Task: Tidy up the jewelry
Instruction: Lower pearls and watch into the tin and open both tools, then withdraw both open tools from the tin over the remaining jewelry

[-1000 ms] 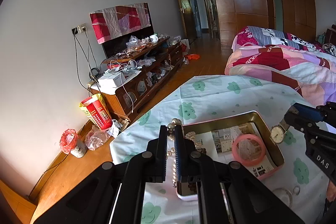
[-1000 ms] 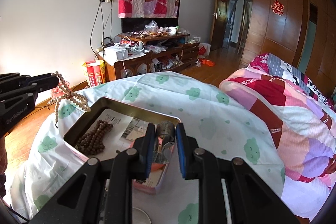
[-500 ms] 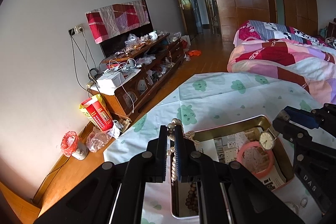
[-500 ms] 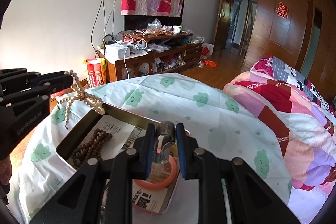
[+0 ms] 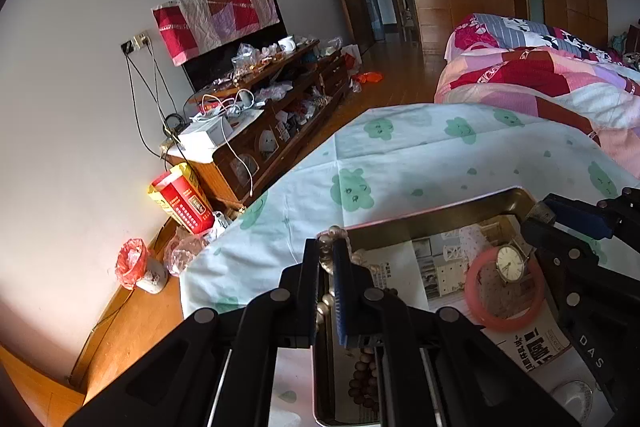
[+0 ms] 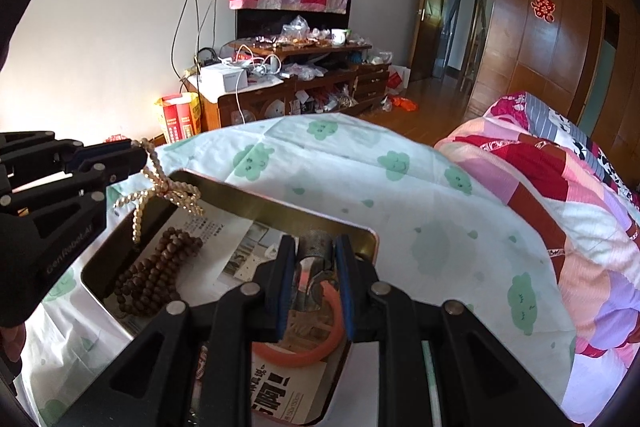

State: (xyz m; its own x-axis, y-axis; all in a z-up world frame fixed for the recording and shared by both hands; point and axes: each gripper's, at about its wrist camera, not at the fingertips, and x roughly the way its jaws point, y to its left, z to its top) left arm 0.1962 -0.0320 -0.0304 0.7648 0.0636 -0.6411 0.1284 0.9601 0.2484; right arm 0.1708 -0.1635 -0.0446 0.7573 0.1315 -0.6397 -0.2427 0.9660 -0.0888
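A metal tin tray [image 6: 256, 205] lined with printed paper lies on the cloud-print bedsheet. My left gripper [image 5: 328, 259] is shut on a pearl necklace [image 6: 160, 187] that dangles over the tray's left end. My right gripper [image 6: 314, 259] is shut on a wristwatch by its metal band [image 6: 316, 249]; the watch face [image 5: 510, 263] hangs over a pink bangle [image 5: 504, 291] lying in the tray. Brown wooden beads [image 6: 152, 275] lie in the tray's left part.
A quilt-covered bed [image 6: 560, 179] rises at the right. A cluttered wooden TV cabinet [image 6: 292, 87] stands against the far wall, with a red box [image 6: 178, 119] on the floor beside it. A small glass dish [image 5: 572, 395] sits on the sheet near the tray.
Both grippers have come lower and closer over the tray. The watch now hangs over the pink bangle and the pearl necklace over the tray's left end.
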